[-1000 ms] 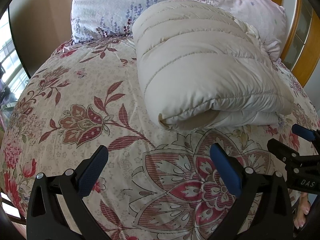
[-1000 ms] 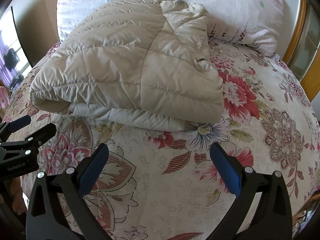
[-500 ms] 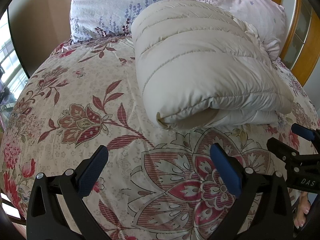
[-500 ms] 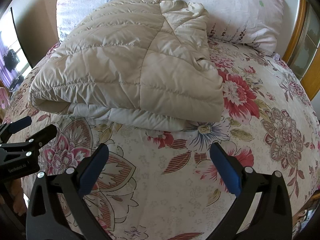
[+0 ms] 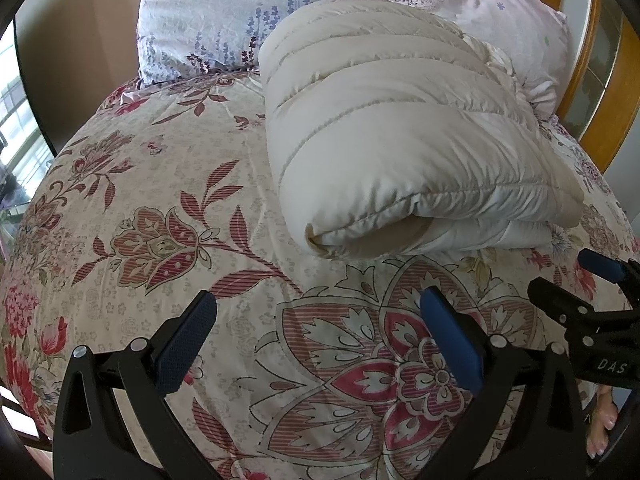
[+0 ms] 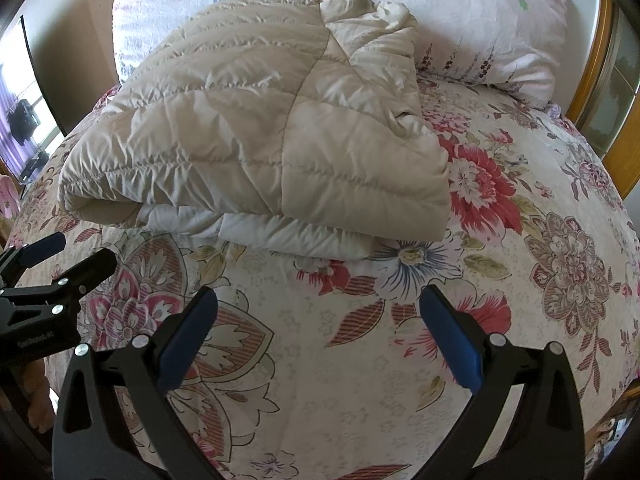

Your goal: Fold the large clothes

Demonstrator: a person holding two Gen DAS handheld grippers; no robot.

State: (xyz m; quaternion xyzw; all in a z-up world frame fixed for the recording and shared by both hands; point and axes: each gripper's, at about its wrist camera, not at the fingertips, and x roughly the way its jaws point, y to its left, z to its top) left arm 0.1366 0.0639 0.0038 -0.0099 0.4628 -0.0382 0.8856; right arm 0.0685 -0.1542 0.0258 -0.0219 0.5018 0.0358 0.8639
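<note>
Blue-padded and spread wide, the left gripper (image 5: 316, 332) is hovering empty over the floral bedspread (image 5: 160, 208), and the right gripper (image 6: 318, 330) is doing the same beside it, jaws equally wide and gripping nothing. Ahead of both, the cream quilted jacket (image 6: 256, 136) is lying in a folded bundle mid-bed, its long axis running across the bed, its open edge facing the grippers. It is sitting right of the left jaws and left of the right ones. Neither looks clearly nearer. The left view is showing the rolled end; the right view is showing the crumpled far corner. Pillows (image 5: 224, 12) are resting behind.
</note>
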